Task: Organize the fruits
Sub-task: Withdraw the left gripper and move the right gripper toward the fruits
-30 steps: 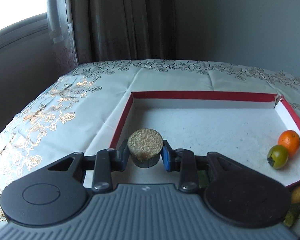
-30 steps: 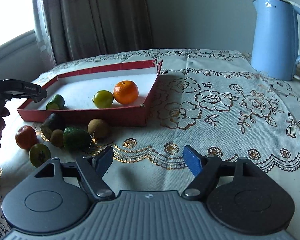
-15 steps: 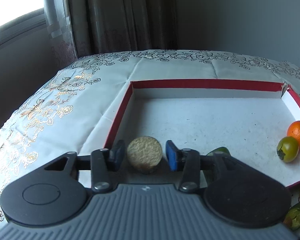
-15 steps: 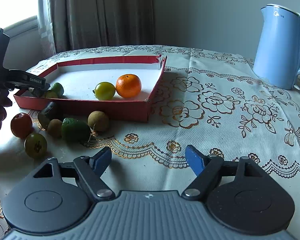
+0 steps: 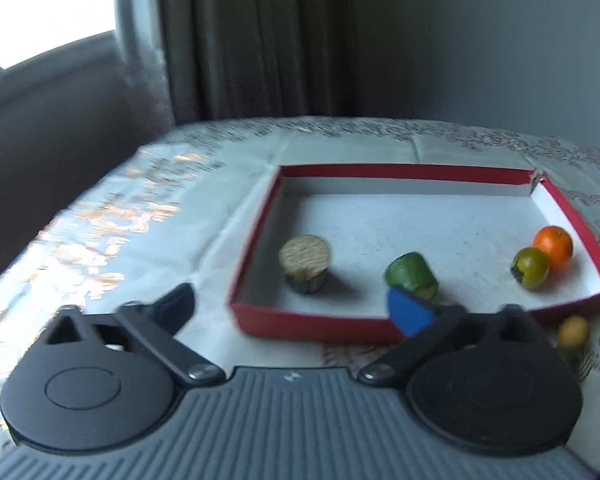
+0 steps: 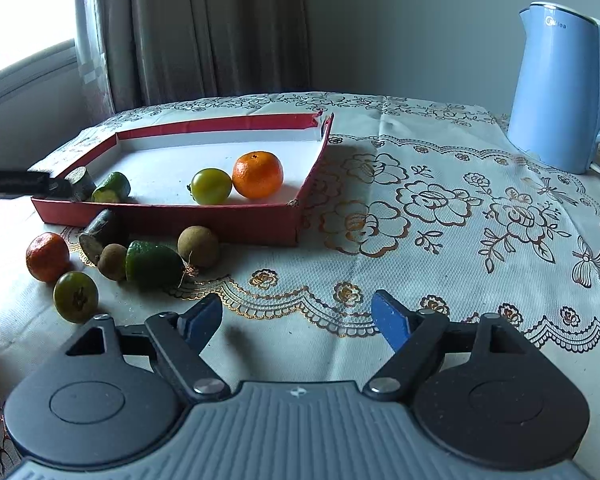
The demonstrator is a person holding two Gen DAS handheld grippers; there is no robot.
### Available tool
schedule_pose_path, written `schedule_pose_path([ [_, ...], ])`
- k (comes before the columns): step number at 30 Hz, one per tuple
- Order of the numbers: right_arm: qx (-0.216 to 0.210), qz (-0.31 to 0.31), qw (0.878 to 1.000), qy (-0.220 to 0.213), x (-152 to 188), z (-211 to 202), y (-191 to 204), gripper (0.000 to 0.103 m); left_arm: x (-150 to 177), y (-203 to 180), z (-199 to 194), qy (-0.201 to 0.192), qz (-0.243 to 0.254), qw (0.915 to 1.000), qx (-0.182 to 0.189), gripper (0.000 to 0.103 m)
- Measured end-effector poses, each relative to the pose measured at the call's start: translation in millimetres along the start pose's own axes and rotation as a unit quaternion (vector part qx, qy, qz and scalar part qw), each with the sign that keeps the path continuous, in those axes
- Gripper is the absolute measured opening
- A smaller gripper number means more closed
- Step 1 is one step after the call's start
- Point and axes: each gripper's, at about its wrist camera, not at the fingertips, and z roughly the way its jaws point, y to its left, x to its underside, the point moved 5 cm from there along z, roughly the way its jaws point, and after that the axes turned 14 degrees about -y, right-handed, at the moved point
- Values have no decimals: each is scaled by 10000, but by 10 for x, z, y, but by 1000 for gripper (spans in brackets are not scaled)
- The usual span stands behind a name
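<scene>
A red-rimmed white tray (image 5: pixel 312 322) (image 6: pixel 204 220) lies on the tablecloth. In it stand a cut sugarcane stub (image 5: pixel 305 263) (image 6: pixel 80 182), a green cut piece (image 5: pixel 411 276) (image 6: pixel 112 188), a green tomato-like fruit (image 5: pixel 531 268) (image 6: pixel 211 186) and an orange (image 5: pixel 553 242) (image 6: pixel 258 175). My left gripper (image 5: pixel 292 312) is open and empty, just in front of the tray's near wall. My right gripper (image 6: pixel 298 320) is open and empty over the cloth. Several loose fruits (image 6: pixel 152 264) lie in front of the tray.
A blue kettle (image 6: pixel 560 104) stands at the back right of the table. A curtain (image 6: pixel 204 32) and window are behind. The left gripper's tip (image 6: pixel 24 182) shows at the tray's left corner. A small brown fruit (image 5: pixel 574 332) lies outside the tray.
My left gripper opened, let go of the sugarcane stub in the tray, and pulled back out of the tray. My right gripper stayed open and drifted slightly.
</scene>
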Motion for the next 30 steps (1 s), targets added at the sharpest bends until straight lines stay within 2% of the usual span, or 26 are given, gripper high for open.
schedule_pose_path([
  [4,-2,50,10000,-26,-2,-11,-11,82,107,164,-329,-202,84,9997,-109,103],
  [8,-6,167,9997,-184,-18,-64,-40,82,220,453,-578,-389,-219,9987,-235,103],
  [11,-79,122,9989,-444,-50,-150,-8,82,342,656,-613,-444,-268,9971,-559,103],
  [14,-320,10,9979,-556,-60,-233,137,82,506,802,-551,-283,-348,9958,-799,103],
  [16,-536,-117,9966,-608,-38,-285,308,82,597,865,-489,61,-505,9964,-674,103],
  [22,-953,-954,9883,-717,28,-336,940,82,656,964,-452,258,-875,9946,-487,103],
  [26,-952,-1214,9861,-611,47,-245,1161,82,676,980,-443,323,-917,9939,-525,103],
  [30,-992,-1199,9867,-471,37,-161,1253,81,683,962,-412,422,-860,9941,-498,103],
])
